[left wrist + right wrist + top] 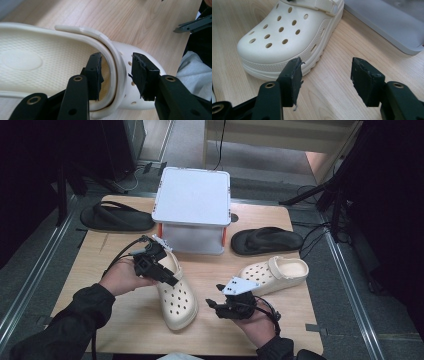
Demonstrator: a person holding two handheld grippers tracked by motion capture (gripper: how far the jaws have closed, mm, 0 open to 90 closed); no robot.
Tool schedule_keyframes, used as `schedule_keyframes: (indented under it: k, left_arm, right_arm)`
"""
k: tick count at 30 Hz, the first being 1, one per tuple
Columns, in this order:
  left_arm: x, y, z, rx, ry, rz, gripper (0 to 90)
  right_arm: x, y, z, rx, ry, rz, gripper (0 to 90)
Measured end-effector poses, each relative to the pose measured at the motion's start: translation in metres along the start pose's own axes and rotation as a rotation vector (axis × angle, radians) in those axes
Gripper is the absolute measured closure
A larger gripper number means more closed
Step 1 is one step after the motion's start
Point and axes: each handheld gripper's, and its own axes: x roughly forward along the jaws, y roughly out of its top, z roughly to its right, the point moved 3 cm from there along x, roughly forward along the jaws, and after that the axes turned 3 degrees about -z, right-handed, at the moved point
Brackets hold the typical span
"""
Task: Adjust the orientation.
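Two cream clogs lie on the wooden table [125, 320]. The near clog [178, 304] points its toe toward me. My left gripper [171, 278] is at its heel end. In the left gripper view the left gripper [116, 75] stands open, its jaws on either side of the clog's heel strap [110, 47], and neither pad presses on the strap. The second clog [275, 272] lies to the right. My right gripper [216, 296] hovers open over bare wood just short of that clog's toe [284, 32]. Nothing is between the jaws of the right gripper [325, 72].
A white lidded box [192, 195] stands at the back middle of the table, and its grey edge [387, 22] is in the right gripper view. One black flip-flop [117, 216] lies at the back left, another [267, 240] right of the box.
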Motion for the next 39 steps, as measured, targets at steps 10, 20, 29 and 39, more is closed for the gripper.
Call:
schedule_keyframes:
  k: [10, 20, 29, 39]
  left_arm:
    - [-0.032, -0.002, -0.020, 0.039, 0.076, 0.045, 77.1]
    - [-0.016, -0.010, -0.060, 0.044, 0.120, 0.028, 90.0]
    - [-0.006, -0.009, -0.076, 0.062, 0.137, 0.055, 90.0]
    - [0.005, -0.010, -0.079, 0.099, 0.133, 0.026, 90.0]
  right_arm:
    - [-0.001, 0.005, -0.014, 0.035, 0.051, 0.025, 57.0]
    - [0.006, 0.015, -0.042, 0.045, 0.122, 0.038, 85.6]
    - [0.020, 0.024, -0.062, 0.041, 0.143, 0.027, 90.0]
    - [0.035, 0.030, -0.082, 0.041, 0.153, 0.031, 90.0]
